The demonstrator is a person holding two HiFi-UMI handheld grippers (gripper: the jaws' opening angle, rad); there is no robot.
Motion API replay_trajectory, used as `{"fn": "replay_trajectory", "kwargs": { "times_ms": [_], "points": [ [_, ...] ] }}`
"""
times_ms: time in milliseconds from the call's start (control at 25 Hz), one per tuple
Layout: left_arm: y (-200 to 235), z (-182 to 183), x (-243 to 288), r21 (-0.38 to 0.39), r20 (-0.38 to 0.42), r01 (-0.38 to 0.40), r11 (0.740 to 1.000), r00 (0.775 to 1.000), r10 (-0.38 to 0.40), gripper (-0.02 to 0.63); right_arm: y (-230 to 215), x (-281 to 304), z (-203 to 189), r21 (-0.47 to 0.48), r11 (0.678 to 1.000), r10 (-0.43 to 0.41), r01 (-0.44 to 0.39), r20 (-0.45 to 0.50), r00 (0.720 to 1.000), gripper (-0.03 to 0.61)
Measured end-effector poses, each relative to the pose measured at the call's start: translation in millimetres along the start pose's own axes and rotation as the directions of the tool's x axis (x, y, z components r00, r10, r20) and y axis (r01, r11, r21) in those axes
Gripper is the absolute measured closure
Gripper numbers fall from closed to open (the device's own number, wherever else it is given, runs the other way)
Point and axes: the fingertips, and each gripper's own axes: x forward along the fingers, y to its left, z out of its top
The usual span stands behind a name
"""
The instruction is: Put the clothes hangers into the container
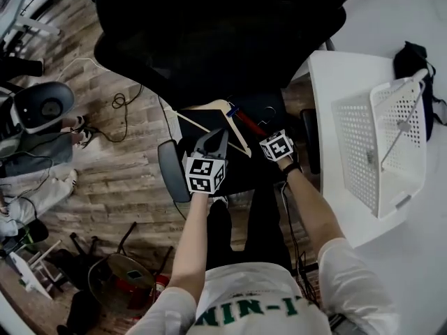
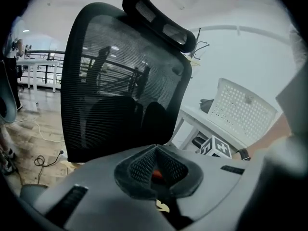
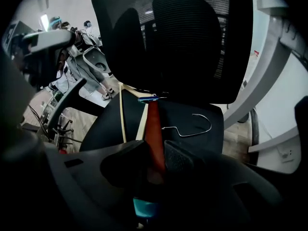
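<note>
Hanger: there it is at centre frame in the head view. The hanger (image 1: 222, 104) (image 3: 122, 121) has pale wood arms in a triangle, a red bar (image 1: 246, 123) (image 3: 154, 129) with a blue tip, and a wire hook (image 1: 267, 114) (image 3: 195, 132).
Where: it sits over the black seat of the chair (image 1: 216, 33) (image 2: 120, 81), in front of the backrest and well apart from the container.
Container: a white perforated basket (image 1: 356, 145) (image 2: 240, 112) stands at the right of the head view. What looks like a thin pale hanger (image 1: 404, 125) lies inside it.
Surface: the basket stands on a white table (image 1: 335, 75), and a black bag (image 1: 412, 58) sits at the table's far corner, upper right.
Room: the floor (image 1: 133, 159) is wood plank, with loose cables (image 1: 122, 103) across it and more chairs along the left edge.
Right gripper: the right gripper (image 1: 265, 135) (image 3: 156, 162) points steeply down. Both pads are clamped on the red bar, which runs straight out from between them.
Left gripper: the left gripper (image 1: 213, 142) (image 2: 154, 150) is lower centre in the head view and aims at the backrest. Its jaw tips are pressed together. A small red patch shows deep behind the tips, and I cannot tell what it is.
</note>
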Motion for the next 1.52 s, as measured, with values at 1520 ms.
{"fn": "replay_trajectory", "kwargs": {
  "times_ms": [1520],
  "points": [
    [-165, 211, -170, 0.318, 0.192, 0.149, 0.936, 0.957, -0.217, 0.6, 85, -460, 123, 0.034, 0.973, -0.191, 0.227, 0.666, 0.721, 0.434]
  ]
}}
